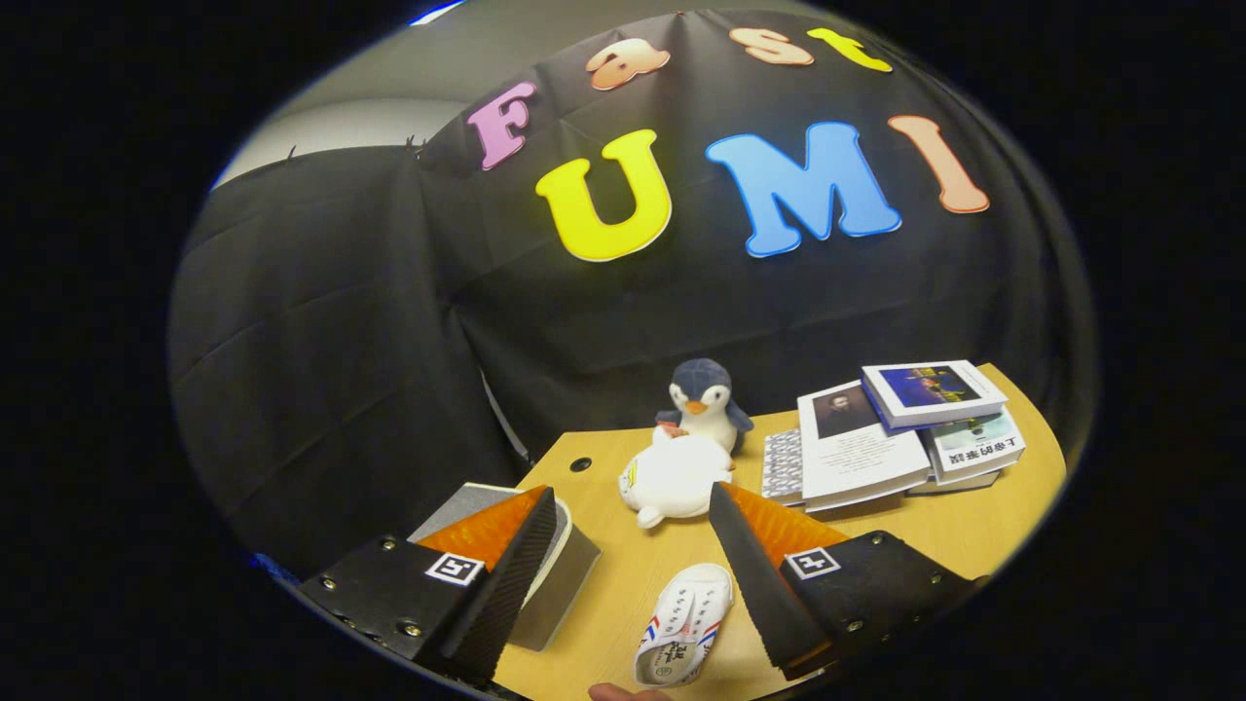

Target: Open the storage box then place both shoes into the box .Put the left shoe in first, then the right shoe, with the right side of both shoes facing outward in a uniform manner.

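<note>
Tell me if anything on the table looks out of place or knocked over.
The white plush toy lies toppled in front of the upright penguin, and the books are stacked askew. One small shoe lies between the open fingers of the gripper, beside the storage box.

Little can be read here. The lower book (975, 444) of the stack at the far right of the table (973, 531) carries a row of bold Chinese characters along its facing edge, too small and warped to make out one by one. The open book (857, 453) beside it shows lines of fine print under a dark portrait, all illegible. Each finger of the gripper (633, 560) bears a small square black-and-white marker (456, 569) (a coded pattern, not lettering). The white shoe (683, 623) between the fingers, which stand wide apart, has a round stamp on its insole, unreadable.
</note>
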`<move>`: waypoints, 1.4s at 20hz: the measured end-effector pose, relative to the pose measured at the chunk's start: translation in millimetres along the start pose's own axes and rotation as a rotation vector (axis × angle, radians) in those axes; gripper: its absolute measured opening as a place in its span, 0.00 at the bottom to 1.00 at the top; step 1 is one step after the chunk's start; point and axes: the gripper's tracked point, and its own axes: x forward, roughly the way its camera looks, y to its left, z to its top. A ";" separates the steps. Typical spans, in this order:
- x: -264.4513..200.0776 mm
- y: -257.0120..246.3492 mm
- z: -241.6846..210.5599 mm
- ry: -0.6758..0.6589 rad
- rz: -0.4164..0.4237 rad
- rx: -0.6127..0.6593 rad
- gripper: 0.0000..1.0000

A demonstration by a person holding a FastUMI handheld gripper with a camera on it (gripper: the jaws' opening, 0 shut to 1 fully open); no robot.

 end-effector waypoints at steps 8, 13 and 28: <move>45.8 59.5 -90.4 0.260 0.260 0.165 0.97; 67.7 80.9 -129.6 0.356 0.345 0.294 0.97; 100.7 119.5 -164.7 0.528 0.487 0.605 0.65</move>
